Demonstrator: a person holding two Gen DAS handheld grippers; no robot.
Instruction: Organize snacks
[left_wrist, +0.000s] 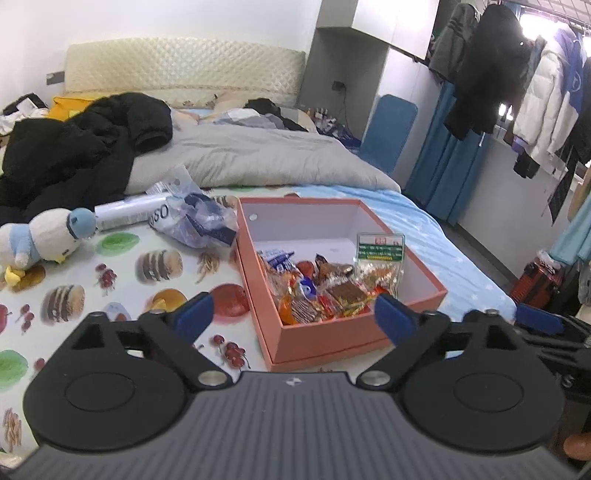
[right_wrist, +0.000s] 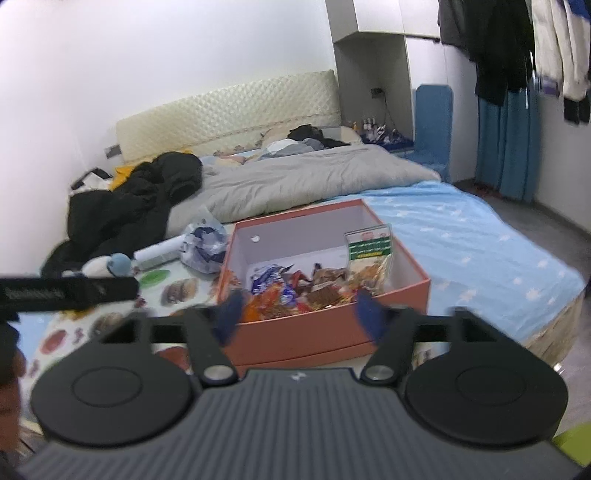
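Observation:
A salmon-pink open box (left_wrist: 332, 339) sits on the bed's food-print sheet. Several wrapped snacks (left_wrist: 314, 295) are piled in its near half, and a clear bag with a green label (left_wrist: 380, 258) stands upright against the right wall. My left gripper (left_wrist: 293, 315) hovers just short of the box's near corner, open, with nothing between its blue pads. In the right wrist view the same box (right_wrist: 314, 339), snacks (right_wrist: 291, 291) and labelled bag (right_wrist: 369, 254) lie straight ahead. My right gripper (right_wrist: 300, 317) is open in front of the box's near wall, holding nothing.
Left of the box lie a crumpled plastic bag (left_wrist: 199, 221), a white can (left_wrist: 129, 212) and a plush toy (left_wrist: 40, 240). A black jacket (left_wrist: 74, 147) and a grey quilt (left_wrist: 258, 155) fill the far bed. Right of the box is blue sheet (left_wrist: 443, 240), then the bed's edge.

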